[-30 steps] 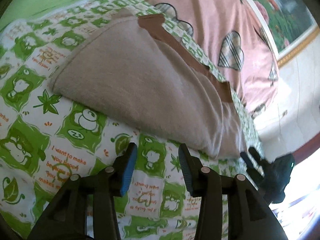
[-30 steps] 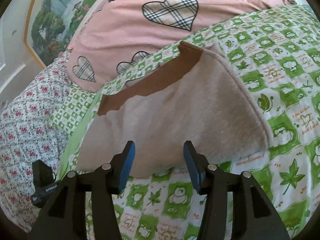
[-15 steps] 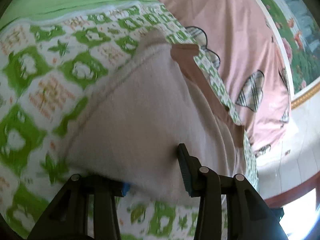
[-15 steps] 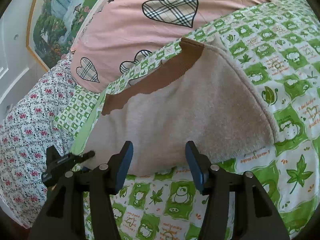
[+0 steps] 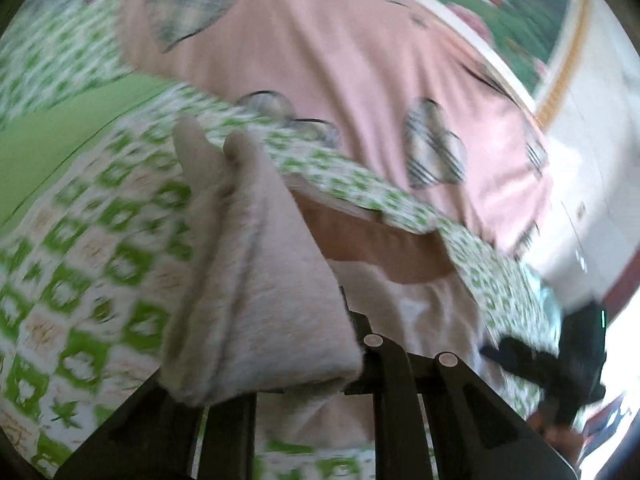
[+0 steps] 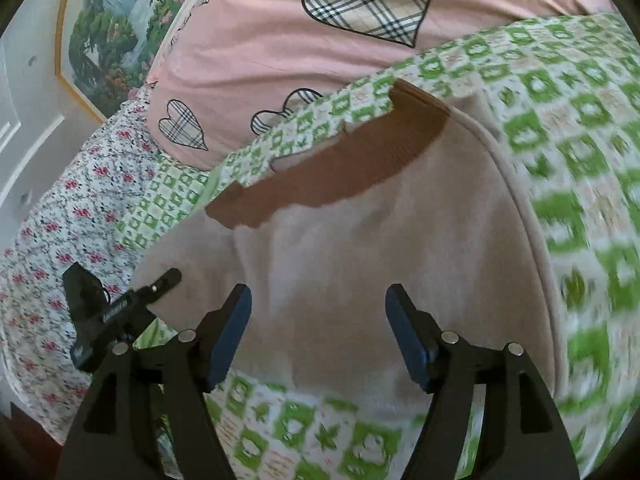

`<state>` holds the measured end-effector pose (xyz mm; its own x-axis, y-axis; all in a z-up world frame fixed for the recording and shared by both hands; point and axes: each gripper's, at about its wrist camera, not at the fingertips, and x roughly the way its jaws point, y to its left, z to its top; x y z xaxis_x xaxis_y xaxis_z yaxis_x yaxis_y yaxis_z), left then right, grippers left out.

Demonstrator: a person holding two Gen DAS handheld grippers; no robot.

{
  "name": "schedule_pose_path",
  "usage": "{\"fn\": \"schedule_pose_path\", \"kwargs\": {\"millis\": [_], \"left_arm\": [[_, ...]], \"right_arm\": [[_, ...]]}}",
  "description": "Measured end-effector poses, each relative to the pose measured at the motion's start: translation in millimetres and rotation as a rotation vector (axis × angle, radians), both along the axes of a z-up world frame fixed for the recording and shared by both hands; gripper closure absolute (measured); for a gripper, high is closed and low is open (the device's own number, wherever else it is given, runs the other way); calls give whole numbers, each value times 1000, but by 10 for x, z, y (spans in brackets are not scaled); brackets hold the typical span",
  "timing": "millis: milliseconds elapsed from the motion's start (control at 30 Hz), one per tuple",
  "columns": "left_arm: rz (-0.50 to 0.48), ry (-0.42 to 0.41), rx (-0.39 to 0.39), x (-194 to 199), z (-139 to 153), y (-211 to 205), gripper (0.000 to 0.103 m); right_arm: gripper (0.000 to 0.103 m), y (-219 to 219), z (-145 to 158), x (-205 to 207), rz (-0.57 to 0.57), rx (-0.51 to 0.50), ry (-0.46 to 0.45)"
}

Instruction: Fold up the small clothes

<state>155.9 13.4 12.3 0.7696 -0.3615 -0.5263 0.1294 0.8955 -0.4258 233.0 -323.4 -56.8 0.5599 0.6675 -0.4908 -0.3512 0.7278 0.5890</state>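
A beige fleece garment (image 6: pixel 380 240) with a brown waistband (image 6: pixel 340 168) lies on the green-and-white patterned bedsheet (image 6: pixel 580 128). In the left wrist view my left gripper (image 5: pixel 304 360) is shut on the garment's edge (image 5: pixel 260 300) and holds it lifted; the fold drapes over and hides the fingertips. The waistband (image 5: pixel 380 248) shows behind it. My right gripper (image 6: pixel 318 340) is open with its blue pads (image 6: pixel 230 336) over the garment's near edge. The left gripper also shows in the right wrist view (image 6: pixel 120 308), and the right gripper in the left wrist view (image 5: pixel 560 360).
A pink quilt with plaid hearts (image 6: pixel 320 40) lies beyond the garment. A floral sheet (image 6: pixel 60 220) is at the left, and a framed landscape picture (image 6: pixel 116 24) hangs on the wall behind the bed.
My left gripper moved onto the garment's edge, shut on it and lifted it up and over. My right gripper moved forward over the near edge and stays open.
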Motion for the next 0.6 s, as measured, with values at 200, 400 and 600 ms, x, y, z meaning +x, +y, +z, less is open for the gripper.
{"fn": "schedule_pose_path", "kwargs": {"millis": [200,400,600], "left_arm": [[-142,5,115,8,-96,-613,90],[-211,25,201,-19,-258,-858,90],[-228,19,271,-37,-314,-985,90]], "right_arm": [[24,167,136,479,140,113,61],[23,628,2,944,264,123,176],[24,1012,-117,1252,271,79,209]]}}
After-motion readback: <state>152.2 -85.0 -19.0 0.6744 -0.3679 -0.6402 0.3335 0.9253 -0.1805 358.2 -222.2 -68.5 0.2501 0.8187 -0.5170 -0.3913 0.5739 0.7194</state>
